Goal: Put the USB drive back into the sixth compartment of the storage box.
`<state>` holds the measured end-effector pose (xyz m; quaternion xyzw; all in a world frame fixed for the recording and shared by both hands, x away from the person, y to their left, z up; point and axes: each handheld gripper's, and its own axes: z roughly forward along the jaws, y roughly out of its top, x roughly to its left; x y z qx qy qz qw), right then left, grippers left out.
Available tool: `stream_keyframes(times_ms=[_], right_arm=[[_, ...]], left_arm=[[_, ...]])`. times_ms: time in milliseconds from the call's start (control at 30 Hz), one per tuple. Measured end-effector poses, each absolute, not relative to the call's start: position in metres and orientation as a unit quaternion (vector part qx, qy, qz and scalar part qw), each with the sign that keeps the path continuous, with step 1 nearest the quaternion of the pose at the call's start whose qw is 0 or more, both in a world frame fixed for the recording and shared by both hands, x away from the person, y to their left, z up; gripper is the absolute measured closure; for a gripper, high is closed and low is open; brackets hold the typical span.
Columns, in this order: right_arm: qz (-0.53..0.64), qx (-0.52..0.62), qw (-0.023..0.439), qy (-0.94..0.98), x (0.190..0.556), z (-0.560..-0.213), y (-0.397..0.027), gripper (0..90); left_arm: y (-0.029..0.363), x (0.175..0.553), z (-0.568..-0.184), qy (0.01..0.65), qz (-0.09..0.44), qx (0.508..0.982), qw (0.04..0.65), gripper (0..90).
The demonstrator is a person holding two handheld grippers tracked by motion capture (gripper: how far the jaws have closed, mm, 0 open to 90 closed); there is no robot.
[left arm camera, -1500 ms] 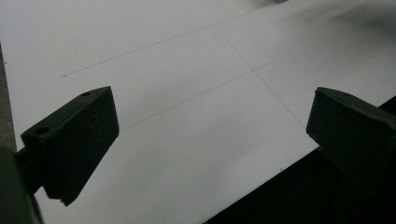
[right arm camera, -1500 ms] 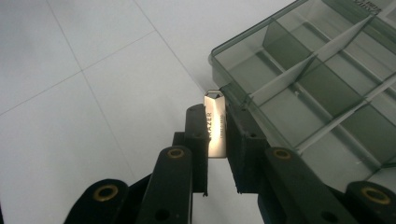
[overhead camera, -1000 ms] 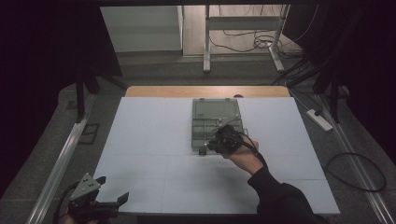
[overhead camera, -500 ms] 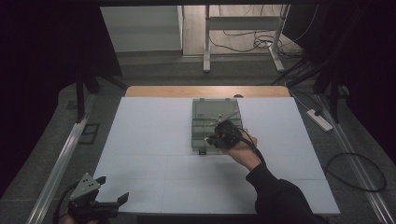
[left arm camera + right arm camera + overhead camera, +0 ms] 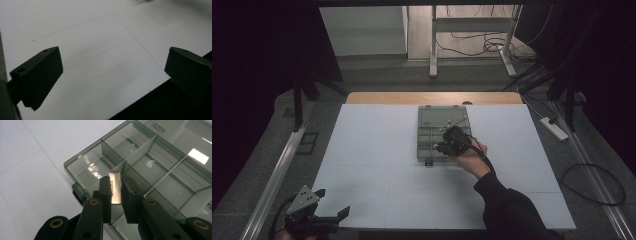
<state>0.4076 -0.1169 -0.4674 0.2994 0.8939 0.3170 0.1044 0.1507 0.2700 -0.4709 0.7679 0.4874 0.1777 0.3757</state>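
Overall light: dim room, dark surround; the white worktop (image 5: 377, 150) is the brightest area in the high view.
Glare: bright window-like reflections on the clear box (image 5: 160, 167) beyond the right hand-held gripper (image 5: 116, 192); the metal strip (image 5: 115, 191) between its jaws shines.
Shadow: dark band just beside the left hand-held gripper (image 5: 112, 72), at the worktop's edge.
Focus: near jaws soft; high view grainy.

Your left gripper (image 5: 329, 216) sits at the near-left table (image 5: 377, 150) corner, jaws wide apart, w/ bare white surface ahead. Mid-table, the divided clear box (image 5: 442, 131) is the one obstacle. Your right gripper (image 5: 116, 192) is over its near end, jaws nipping a metal strip (image 5: 115, 191) just above thin partition walls; compartments tight.
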Motion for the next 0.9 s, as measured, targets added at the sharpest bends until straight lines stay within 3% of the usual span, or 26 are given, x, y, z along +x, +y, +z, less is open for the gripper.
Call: stream_keyframes(times_ms=[567, 900], right_arm=[[0.282, 0.299, 0.118, 0.904, 0.413, -0.483, -0.109, 78.2], [0.305, 0.303, 0.114, 0.896, 0.410, -0.477, -0.111, 55.9]], left_arm=[[0.270, 0.151, -0.471, 0.486, 0.178, 0.769, 0.375, 1.6], [0.269, 0.151, -0.471, 0.486, 0.178, 0.770, 0.374, 1.7]])
